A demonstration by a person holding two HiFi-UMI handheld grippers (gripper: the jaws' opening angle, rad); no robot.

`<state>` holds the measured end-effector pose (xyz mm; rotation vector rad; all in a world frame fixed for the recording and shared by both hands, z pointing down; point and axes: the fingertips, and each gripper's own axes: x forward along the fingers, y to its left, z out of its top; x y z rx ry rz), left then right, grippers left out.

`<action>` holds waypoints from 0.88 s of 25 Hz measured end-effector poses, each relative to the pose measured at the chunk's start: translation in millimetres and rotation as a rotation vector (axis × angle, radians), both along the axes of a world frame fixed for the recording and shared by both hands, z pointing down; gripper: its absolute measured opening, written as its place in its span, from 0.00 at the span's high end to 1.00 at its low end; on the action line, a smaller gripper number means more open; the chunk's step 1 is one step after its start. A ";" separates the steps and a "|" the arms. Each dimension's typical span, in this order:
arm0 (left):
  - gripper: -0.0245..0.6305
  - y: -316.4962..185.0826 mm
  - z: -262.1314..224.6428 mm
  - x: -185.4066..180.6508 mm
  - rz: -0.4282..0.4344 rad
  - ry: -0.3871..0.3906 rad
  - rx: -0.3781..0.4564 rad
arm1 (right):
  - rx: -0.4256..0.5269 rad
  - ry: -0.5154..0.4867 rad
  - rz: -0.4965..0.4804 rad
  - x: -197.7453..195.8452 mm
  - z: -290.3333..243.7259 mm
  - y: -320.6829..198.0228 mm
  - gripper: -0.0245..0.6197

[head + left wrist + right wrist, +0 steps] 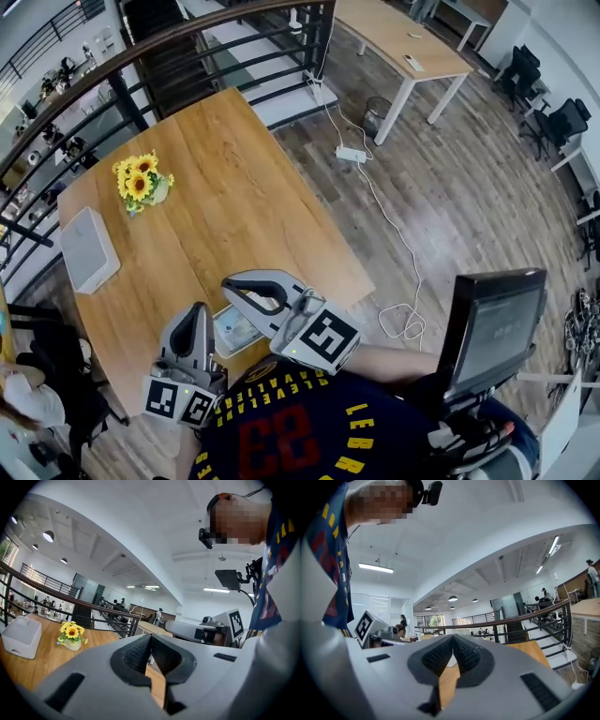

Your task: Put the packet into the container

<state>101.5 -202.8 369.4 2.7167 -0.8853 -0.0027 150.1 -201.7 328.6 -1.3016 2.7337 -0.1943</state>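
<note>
Both grippers hover low in the head view. The left gripper (150,639) has its jaws clenched tip to tip, nothing between them. The right gripper (453,639) is just as tightly closed and empty. The packet (236,330) lies on the table (244,197) between them, and the white container (89,248) sits well apart at the frame's left.

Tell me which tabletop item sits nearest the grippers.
The packet, between the left gripper and right gripper; sunflowers and white container sit far up the table.
</note>
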 end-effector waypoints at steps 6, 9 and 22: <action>0.95 4.6 5.8 14.3 0.001 -0.004 0.015 | -0.015 0.033 0.012 19.9 16.7 4.6 0.94; 0.95 1.3 5.6 8.9 -0.012 -0.002 0.015 | -0.030 0.028 0.013 17.7 19.1 -1.3 0.94; 0.95 16.7 19.1 7.7 -0.011 -0.025 -0.021 | -0.073 -0.002 0.010 17.1 31.6 12.8 0.94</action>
